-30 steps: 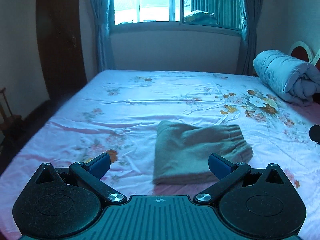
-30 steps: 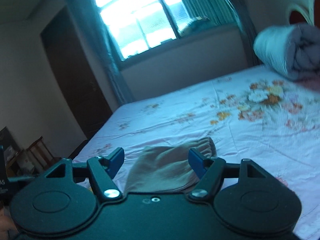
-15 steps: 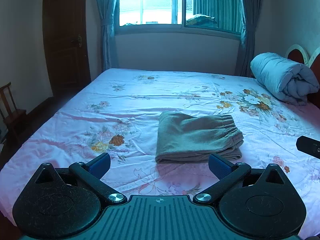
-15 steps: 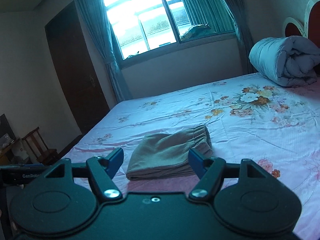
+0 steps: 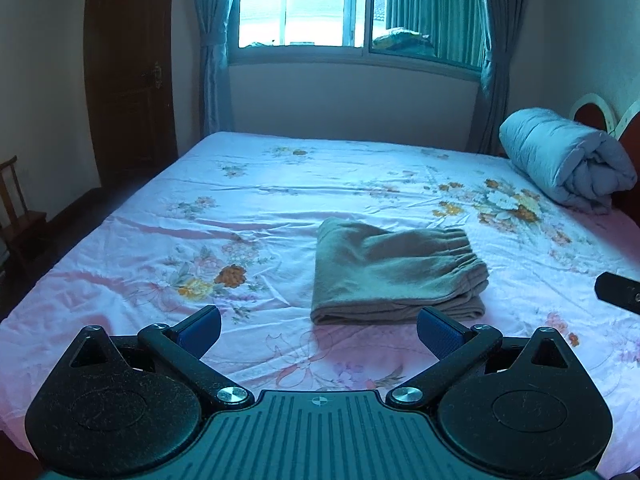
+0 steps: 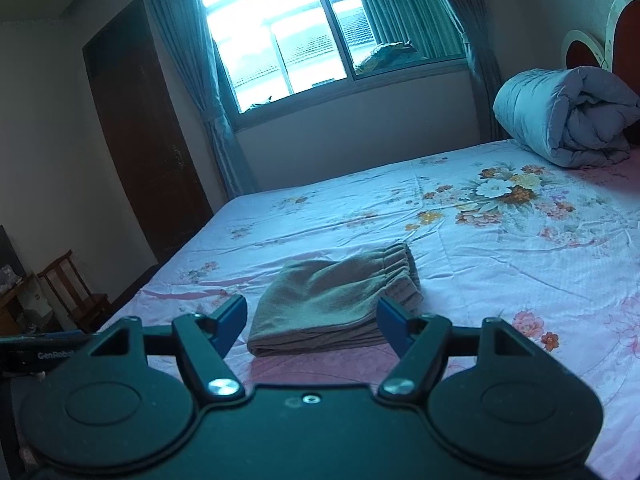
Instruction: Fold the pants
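Olive-brown pants (image 5: 394,272) lie folded into a compact stack on the flowered bed sheet (image 5: 248,216), elastic waistband to the right. My left gripper (image 5: 318,330) is open, nothing between its blue pads, held back from the stack's near edge. In the right wrist view the same pants (image 6: 334,300) lie just beyond my right gripper (image 6: 310,320), which is open and empty too. Part of the right gripper (image 5: 618,292) shows at the right edge of the left wrist view.
A rolled grey-blue duvet (image 5: 564,164) rests at the head of the bed by the red headboard (image 6: 628,40). A window (image 5: 304,4) with curtains lies beyond the far side. A dark door (image 5: 128,76) and a wooden chair (image 6: 68,292) stand to the left.
Both grippers have drawn back from the folded pants, so the stack sits farther away and more of the bed shows. Both stayed open and empty.
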A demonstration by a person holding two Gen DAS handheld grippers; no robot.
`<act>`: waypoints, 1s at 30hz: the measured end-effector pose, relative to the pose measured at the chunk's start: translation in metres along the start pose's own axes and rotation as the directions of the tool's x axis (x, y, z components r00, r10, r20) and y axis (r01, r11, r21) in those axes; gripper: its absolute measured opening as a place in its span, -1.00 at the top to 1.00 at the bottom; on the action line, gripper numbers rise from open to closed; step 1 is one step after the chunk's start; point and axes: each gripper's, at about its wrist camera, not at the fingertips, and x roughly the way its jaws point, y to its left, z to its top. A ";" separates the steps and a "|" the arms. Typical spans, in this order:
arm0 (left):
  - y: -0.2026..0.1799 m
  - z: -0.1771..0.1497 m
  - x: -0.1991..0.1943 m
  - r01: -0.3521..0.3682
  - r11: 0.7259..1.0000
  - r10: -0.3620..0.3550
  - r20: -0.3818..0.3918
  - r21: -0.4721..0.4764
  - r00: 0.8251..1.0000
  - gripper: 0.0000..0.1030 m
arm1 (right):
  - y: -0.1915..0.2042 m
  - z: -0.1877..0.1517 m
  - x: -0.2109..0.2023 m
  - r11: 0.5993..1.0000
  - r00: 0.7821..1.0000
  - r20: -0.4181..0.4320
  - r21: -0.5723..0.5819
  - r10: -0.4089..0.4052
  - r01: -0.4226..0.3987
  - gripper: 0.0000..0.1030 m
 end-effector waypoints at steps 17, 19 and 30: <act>0.000 0.001 0.004 -0.028 1.000 0.028 -0.007 -0.009 1.000 -1.00 | -0.009 0.001 0.009 0.998 0.998 -0.013 0.009 -0.068 0.068 -0.25; -0.001 0.001 0.004 -0.029 1.000 0.029 -0.009 -0.006 1.000 -1.00 | -0.010 0.001 0.009 0.998 0.997 -0.017 0.008 -0.069 0.069 -0.25; 0.000 0.001 0.008 -0.018 1.000 0.018 -0.020 -0.012 1.000 -1.00 | -0.013 0.000 0.012 0.997 0.997 -0.027 0.019 -0.073 0.074 -0.25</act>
